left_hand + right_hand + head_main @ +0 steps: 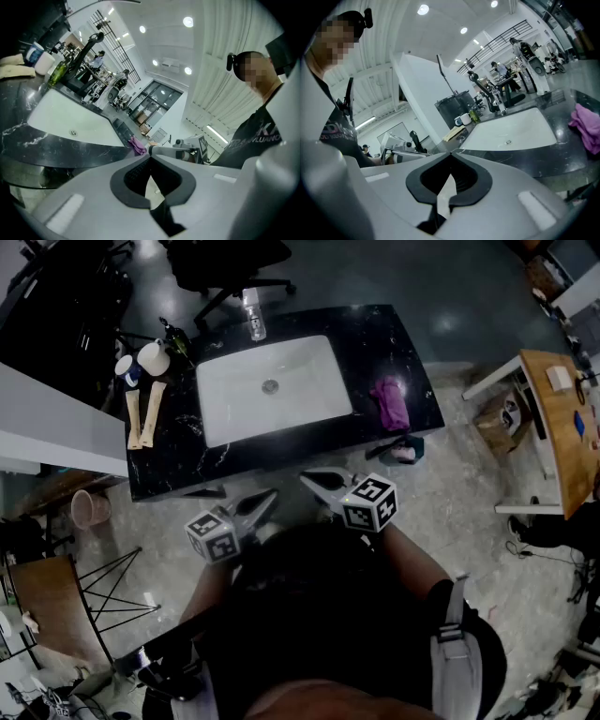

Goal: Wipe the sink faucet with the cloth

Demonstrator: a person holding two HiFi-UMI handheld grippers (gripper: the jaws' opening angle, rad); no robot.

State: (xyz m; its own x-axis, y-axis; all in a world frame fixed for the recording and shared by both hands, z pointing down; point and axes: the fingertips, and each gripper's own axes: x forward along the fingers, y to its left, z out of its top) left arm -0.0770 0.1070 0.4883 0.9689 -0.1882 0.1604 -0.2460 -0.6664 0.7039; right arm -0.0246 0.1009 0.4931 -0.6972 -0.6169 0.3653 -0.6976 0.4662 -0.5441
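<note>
Both tools at rest before the basin. Your left gripper [271, 495] and your right gripper [306, 480] are held in front of the near edge of the black marbled counter [187, 451], over the floor and off the worktop, with their tips angled towards each other and close together. In each gripper view the two jaws meet at the tips with nothing between them, so you carry nothing in either tool. The purple cloth [391, 401] lies crumpled on the counter to the right of the white sink [309, 381], close to the counter's right end; it sits beyond and to the right of your right gripper, well apart from it, and farther still from your left one. In the right gripper view the cloth appears at the far right margin, off the line of the jaws, which point towards the sink's near corner. The faucet [254, 320] stands upright at the middle of the sink's far rim, across the sink from both tools and touched by neither. A white cup [153, 359] and a green bottle [176, 338] stand on the counter's far left corner.
</note>
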